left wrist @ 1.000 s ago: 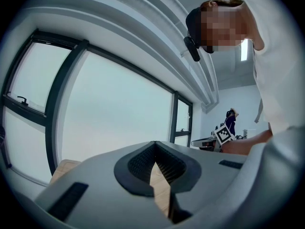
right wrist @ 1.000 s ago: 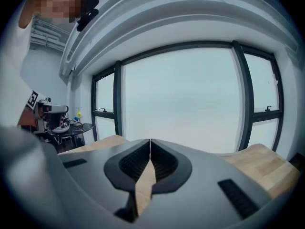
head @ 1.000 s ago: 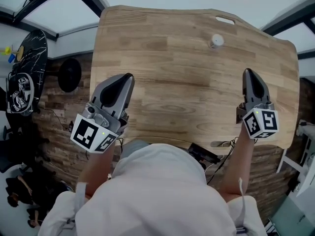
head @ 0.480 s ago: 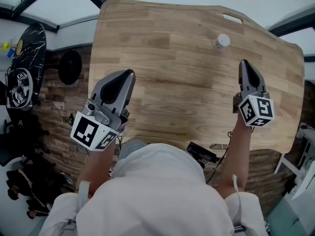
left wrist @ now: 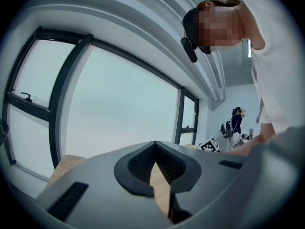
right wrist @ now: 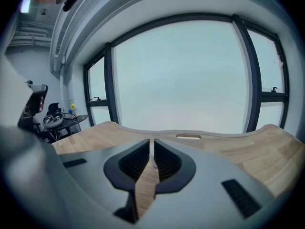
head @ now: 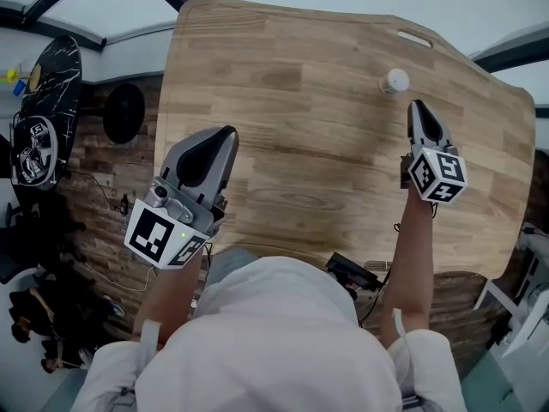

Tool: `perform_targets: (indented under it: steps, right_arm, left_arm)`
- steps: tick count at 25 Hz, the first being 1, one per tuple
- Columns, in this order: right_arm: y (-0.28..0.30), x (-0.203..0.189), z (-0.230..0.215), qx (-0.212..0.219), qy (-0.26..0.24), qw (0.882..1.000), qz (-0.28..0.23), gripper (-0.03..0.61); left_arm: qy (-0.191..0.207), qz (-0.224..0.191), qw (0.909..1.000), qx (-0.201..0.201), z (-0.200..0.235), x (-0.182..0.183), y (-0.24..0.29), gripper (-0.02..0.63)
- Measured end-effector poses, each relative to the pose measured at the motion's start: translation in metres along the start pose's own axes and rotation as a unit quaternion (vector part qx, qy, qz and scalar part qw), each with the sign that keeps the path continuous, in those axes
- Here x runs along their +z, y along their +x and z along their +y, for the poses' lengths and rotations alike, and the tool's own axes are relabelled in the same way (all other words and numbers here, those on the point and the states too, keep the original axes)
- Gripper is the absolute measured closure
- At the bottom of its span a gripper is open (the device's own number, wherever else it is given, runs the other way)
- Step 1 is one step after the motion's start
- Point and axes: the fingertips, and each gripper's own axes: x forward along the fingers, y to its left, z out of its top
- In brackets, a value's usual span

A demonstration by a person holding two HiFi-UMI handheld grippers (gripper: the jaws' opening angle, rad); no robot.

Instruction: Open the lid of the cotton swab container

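**Asker:** Where is the thing you're after?

**Me:** The cotton swab container stands upright on the far right part of the tabletop, short of the slot cut near the far edge. It's a small white tub. I take its lid to be on, but it's too small in the head view for me to be sure.

**Asker:** And your two tools?

**Me:** My right gripper points at the container with its tip just beside it and not touching. Its jaws are pressed together with nothing between them; in the right gripper view only wood grain shows through the gap. The container doesn't show in that view, and I think my own jaws hide it.

**Asker:** Why closed, if you mean to grab something?

**Me:** I haven't reached the grip yet. The right gripper is placed there because that tub is on my right side, so it's the natural one to work the lid. The jaws will have to part before they can take hold.

**Asker:** And the left?

**Me:** My left gripper hangs over the near left of the tabletop, well apart from the container. Its jaws are also closed and empty. I'd judge it's waiting there to steady the tub's body, since a light container could slide or tip if I pry at it with only one tool.
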Motion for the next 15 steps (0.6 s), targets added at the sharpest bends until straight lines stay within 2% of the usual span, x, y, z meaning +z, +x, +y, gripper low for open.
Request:
perform_targets:
  steps: [4,7,15]
  right_arm:
    - [0.016,-0.018,-0.008,-0.008,0.009,1.000,0.021,0.545]
    - [0.029,-0.032,-0.009,-0.004,0.019,0.999,0.042,0.440]
    - [0.058,-0.061,-0.011,-0.005,0.032,0.996,0.085,0.340]
  left_arm:
    - [-0.002,0.004,1.0000,0.003,0.001,-0.002,0.000,0.601]
    - [-0.001,0.005,1.0000,0.005,0.001,-0.003,0.000,0.601]
    - [-0.002,0.008,0.9999,0.013,0.002,-0.004,-0.001,0.601]
